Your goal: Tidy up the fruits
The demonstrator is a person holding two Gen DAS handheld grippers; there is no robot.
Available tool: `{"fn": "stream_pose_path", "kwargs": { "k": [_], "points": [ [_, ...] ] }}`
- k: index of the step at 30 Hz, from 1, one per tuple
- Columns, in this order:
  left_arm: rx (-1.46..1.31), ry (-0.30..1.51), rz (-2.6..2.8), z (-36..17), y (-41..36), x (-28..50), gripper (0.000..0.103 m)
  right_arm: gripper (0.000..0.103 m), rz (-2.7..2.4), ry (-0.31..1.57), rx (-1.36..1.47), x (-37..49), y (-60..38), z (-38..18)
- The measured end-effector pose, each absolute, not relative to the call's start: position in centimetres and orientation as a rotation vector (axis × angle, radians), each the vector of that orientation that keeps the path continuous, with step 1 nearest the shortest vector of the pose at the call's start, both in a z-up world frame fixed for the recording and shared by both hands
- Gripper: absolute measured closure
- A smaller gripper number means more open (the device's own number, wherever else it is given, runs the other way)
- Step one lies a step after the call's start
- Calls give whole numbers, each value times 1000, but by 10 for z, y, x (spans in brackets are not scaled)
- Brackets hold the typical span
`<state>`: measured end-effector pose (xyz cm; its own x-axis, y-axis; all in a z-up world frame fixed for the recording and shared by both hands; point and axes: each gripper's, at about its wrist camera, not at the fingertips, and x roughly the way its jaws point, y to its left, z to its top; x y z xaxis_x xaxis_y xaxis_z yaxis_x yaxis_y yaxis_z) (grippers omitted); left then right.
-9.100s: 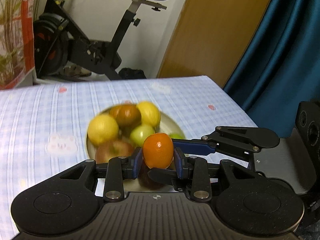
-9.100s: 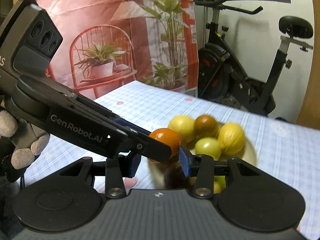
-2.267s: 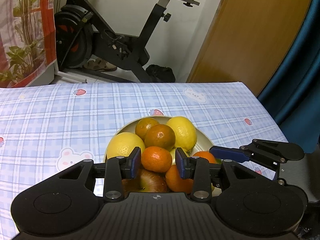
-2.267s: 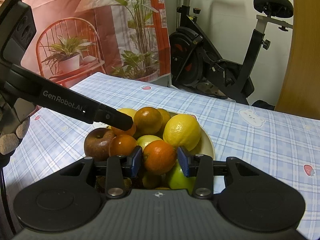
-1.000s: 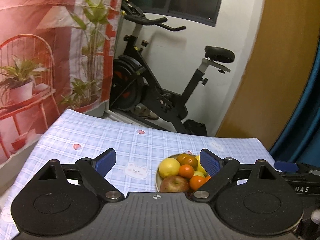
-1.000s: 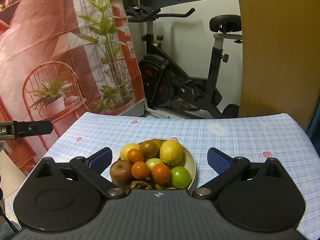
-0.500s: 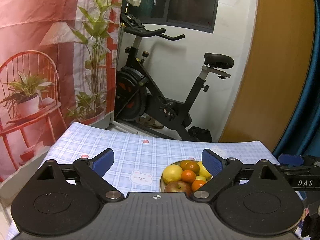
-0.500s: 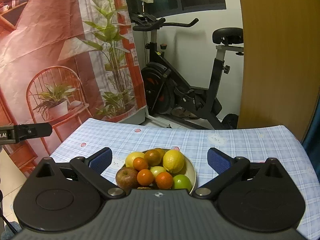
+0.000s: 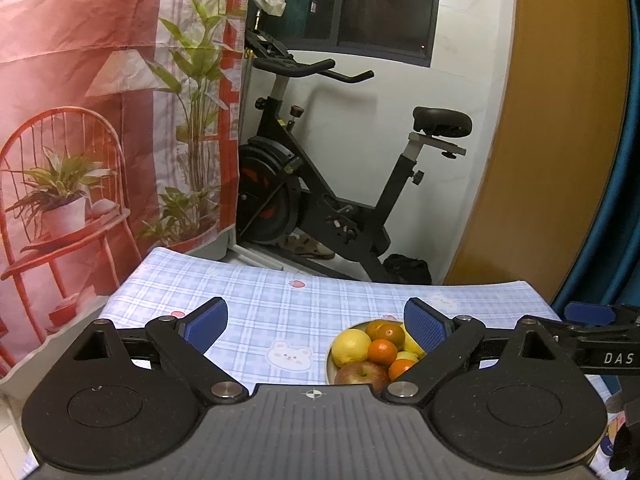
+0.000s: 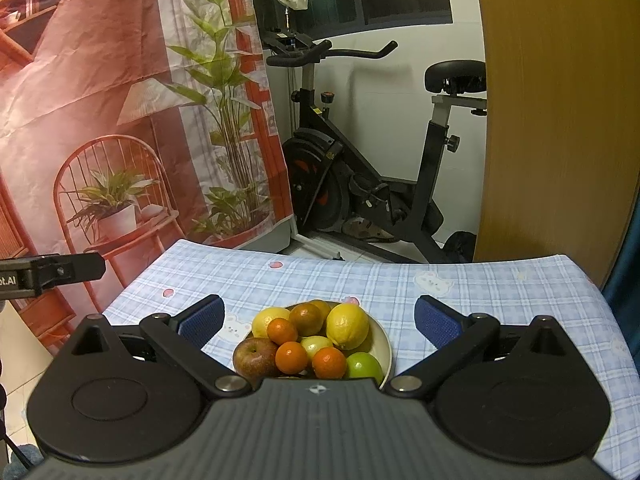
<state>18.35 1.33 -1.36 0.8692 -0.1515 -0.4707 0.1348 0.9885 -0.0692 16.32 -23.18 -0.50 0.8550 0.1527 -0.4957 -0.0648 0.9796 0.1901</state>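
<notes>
**Fruit bowl at rest on the checked tablecloth, both grippers raised**

The fruits sit heaped in a pale bowl [image 10: 385, 344] on a table covered by a blue checked cloth [image 10: 480, 296]. Visible in the pile: a red apple [image 10: 255, 357], a large lemon [image 10: 347, 326], a second lemon [image 10: 269, 319], several small oranges, among them one at the front [image 10: 329, 362], and a green apple [image 10: 364, 365] at the bowl's right edge. The right gripper [image 10: 318, 320] is held above the near side of the bowl, its blue-padded jaws spread wide and holding nothing. The left gripper [image 9: 316, 324] is likewise spread wide and holds nothing, with the bowl [image 9: 329, 364] below its right finger. An exercise bike [image 10: 360, 184] stands behind the table.
</notes>
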Motion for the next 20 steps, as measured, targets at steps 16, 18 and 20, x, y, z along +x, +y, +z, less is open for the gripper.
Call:
{"fn": "stream_pose_path", "kwargs": {
  "k": [16,18,20],
  "points": [
    [-11,470,-151,-11,10,175,7,0,117,528,170,163,-233,-3],
    [-7,467,-148,-11,10,175,7,0,116,527,169,163,-233,-3],
    [-11,470,-148,-10,10,175,6,0,116,527,168,163,-234,-3]
  ]
}}
